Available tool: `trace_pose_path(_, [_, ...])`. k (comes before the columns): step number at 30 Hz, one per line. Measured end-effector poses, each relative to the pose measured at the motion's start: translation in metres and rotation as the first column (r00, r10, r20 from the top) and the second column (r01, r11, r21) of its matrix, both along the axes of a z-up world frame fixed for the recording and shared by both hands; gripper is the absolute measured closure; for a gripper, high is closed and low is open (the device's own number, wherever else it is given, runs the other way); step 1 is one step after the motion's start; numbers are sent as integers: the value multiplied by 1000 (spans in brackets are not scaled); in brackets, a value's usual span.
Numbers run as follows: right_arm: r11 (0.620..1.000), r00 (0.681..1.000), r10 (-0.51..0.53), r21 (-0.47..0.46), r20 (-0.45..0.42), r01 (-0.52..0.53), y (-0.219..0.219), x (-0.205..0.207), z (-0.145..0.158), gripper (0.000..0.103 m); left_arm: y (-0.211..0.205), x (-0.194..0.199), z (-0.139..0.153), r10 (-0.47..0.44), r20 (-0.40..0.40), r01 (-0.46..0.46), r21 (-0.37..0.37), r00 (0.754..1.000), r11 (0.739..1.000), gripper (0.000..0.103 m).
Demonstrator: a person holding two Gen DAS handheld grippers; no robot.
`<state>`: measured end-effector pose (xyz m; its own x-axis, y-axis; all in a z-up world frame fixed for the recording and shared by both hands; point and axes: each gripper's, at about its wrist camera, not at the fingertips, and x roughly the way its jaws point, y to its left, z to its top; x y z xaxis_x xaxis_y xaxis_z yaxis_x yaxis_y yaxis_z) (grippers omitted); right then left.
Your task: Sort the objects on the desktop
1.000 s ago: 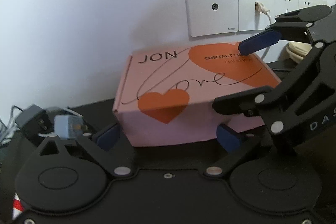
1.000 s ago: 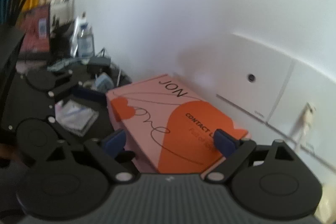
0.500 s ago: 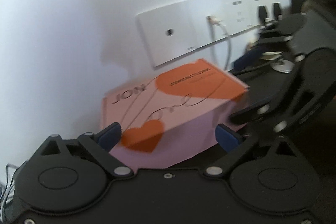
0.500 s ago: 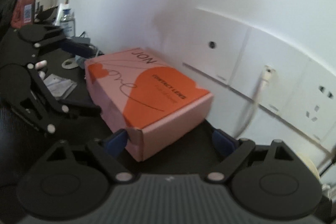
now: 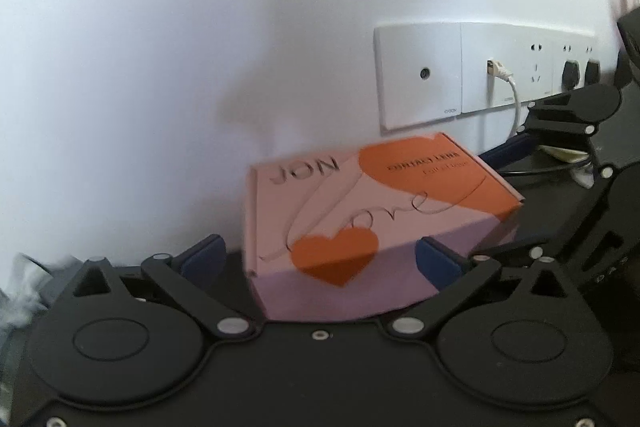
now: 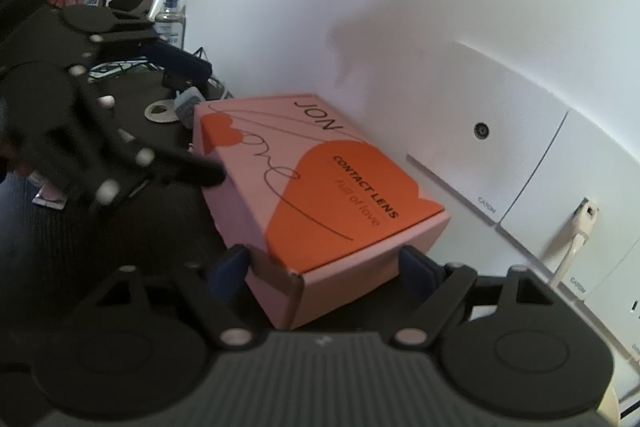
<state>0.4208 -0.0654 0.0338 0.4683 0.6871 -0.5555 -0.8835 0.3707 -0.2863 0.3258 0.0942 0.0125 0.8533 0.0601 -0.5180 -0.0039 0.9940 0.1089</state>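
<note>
The box (image 5: pixel 372 211) is a flat cardboard carton, pink with orange hearts, lying on the dark desk (image 6: pixel 160 211) close against the white wall. Its lid reads "JON" in thin black capitals, "love" in a looping hand-drawn line, "CONTACT LENS" in bold black, and "Full of love" in orange beneath.

In the left wrist view, the left tongs (image 5: pixel 320 259) stand wide apart and are opening; the box's near end sits between the blue pads (image 5: pixel 202 255), which do not touch it. To the right, a row of smooth white wall plates (image 5: pixel 420 79) carries a round socket, a plugged-in white cable (image 5: pixel 514 99) and the small mark "CATON", blurred here.

In the right wrist view, the left tongs appear at far left as a blurred black linkage beside the box. Behind them stand a clear bottle (image 6: pixel 170 15) and a small grey-blue case (image 6: pixel 188 103). The right tongs (image 6: pixel 324 267) are closing around the box's near corner; the left pad (image 6: pixel 230 265) sits just at the cardboard, and I cannot tell whether it touches, while the right pad is apart. "CATON" reads clearly on the wall plates at right.
</note>
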Motion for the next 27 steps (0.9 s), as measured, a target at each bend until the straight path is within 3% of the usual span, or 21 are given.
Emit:
trace_pose_path(4, [999,999,-3,-37,49,5,5,6,3,23,-5,7,-2,17,-16,-17,-3,1000,1000,1])
trace_pose_path(8, [998,1000,12,-58,24,-11,9,12,7,21,-9,12,-3,43,-15,-43,-8,999,999,0])
trace_pose_path(11, [999,1000,-7,-50,18,8,7,11,5,21,-12,16,-8,38,-20,-37,37,999,999,0])
trace_pose_path(20, [995,994,-103,15,-31,103,7,7,6,19,-7,2,0,66,-50,-64,37,997,997,0])
trace_pose_path(23, [969,966,-225,73,-130,236,-5,9,8,1,-7,-8,2,89,-68,-88,23,994,996,0])
trace_pose_path(27, [890,876,-355,169,-327,423,-26,4,5,1,-11,-28,5,87,-68,-85,20,994,996,0])
